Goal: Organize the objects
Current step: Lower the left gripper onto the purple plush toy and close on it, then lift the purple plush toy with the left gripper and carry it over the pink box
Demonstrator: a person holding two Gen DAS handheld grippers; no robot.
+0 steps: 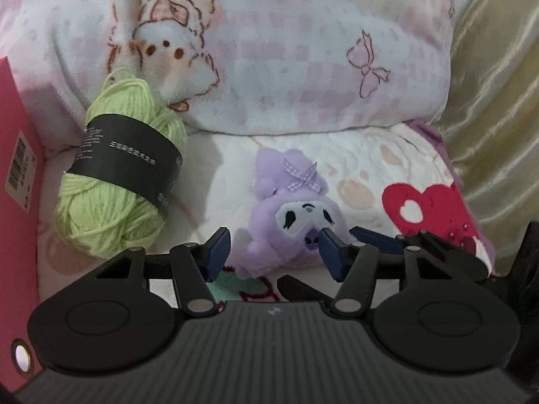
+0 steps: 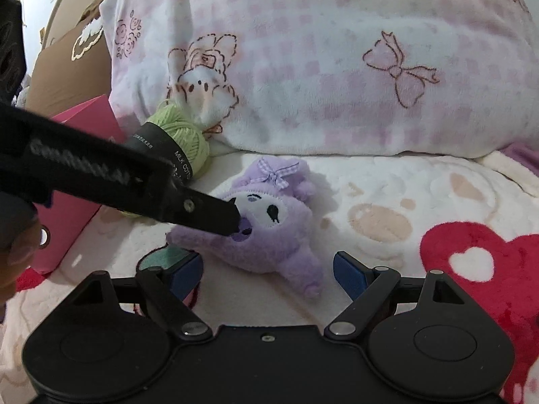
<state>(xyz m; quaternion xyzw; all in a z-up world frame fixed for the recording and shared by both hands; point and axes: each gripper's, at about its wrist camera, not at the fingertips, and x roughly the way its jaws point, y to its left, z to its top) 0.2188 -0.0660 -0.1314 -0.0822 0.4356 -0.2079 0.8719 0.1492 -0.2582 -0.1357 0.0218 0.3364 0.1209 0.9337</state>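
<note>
Nothing looks sorted yet: the left gripper is around, maybe pinching, the purple plush toy; the right gripper gapes empty; the green yarn waits far left.

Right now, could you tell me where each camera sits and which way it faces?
Left wrist: on the left tongs, angled down at the purple plush, green yarn beside it; own blue fingertips show.
Right wrist: on the right tongs, facing the same plush; the left tongs cross in.
Shared: plush, yarn, pink-checked pillow.
</note>
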